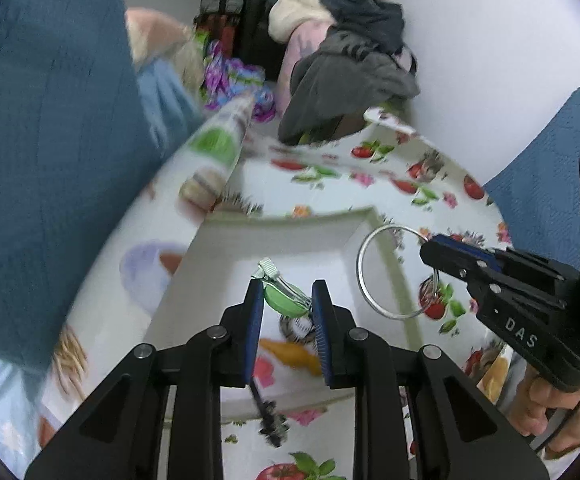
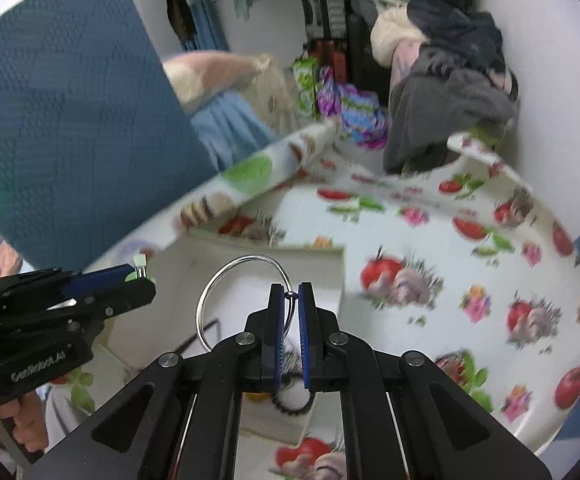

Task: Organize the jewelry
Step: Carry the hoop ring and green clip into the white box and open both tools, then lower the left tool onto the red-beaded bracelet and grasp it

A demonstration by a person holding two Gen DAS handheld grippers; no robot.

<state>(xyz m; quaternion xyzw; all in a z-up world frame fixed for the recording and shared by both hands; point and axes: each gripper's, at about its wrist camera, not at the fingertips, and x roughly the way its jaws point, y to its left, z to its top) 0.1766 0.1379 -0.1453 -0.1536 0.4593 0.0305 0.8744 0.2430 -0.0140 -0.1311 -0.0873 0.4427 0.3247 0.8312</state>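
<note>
The hoop (image 2: 241, 292) is thin bright metal, polished and smooth, catching the light. The hair clip (image 1: 283, 294) has a glossy green plastic body with shiny metal fittings. Both claws, left (image 1: 287, 308) and right (image 2: 290, 300), are matt black plastic with ribbed blue pads and small bright metal pins. The worktop (image 2: 430, 240) wears a smooth, slightly shiny printed cover. The tray (image 1: 290, 236) looks matt white. The blue cloth (image 1: 49, 120) is rough and textured.
</note>
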